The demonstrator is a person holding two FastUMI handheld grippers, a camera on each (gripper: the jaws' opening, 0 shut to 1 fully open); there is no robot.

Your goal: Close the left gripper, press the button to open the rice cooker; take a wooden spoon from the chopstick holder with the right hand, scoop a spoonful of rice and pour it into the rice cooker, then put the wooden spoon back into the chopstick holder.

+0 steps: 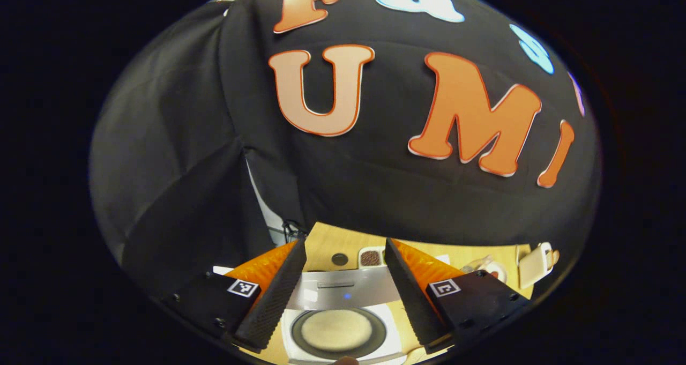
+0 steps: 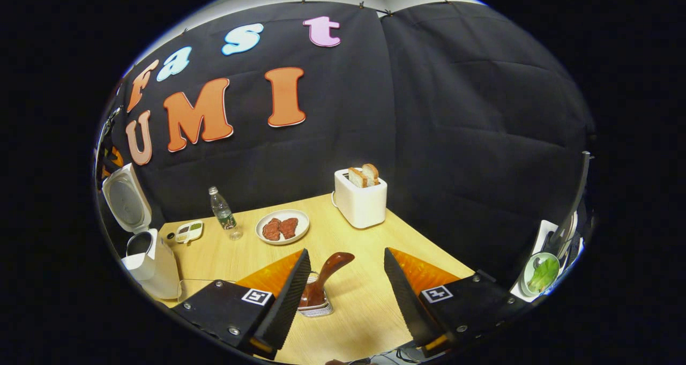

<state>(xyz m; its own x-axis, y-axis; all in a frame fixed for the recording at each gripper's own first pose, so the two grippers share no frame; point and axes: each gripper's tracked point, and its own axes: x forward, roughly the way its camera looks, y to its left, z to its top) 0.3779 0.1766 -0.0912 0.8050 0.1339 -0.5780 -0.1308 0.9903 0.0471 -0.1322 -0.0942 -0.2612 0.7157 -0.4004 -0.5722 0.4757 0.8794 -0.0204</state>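
Left gripper (image 1: 343, 295): fingers apart, poised above open rice cooker (image 1: 343, 300), pot (image 1: 336, 330) visible between them. Right gripper (image 2: 343, 295): fingers apart, empty, low over table (image 2: 353, 231), facing wooden spoon (image 2: 327, 271) upright in chopstick holder (image 2: 316, 307). Cooker (image 2: 147, 258) at far left, lid (image 2: 126, 199) raised. Beyond: bottle (image 2: 222, 210), plate (image 2: 282, 226), toaster (image 2: 360, 198).

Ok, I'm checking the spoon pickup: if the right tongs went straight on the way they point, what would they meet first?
Probably the wooden spoon standing in the chopstick holder, just ahead between the open right tongs, slightly left of centre; depth is unclear.
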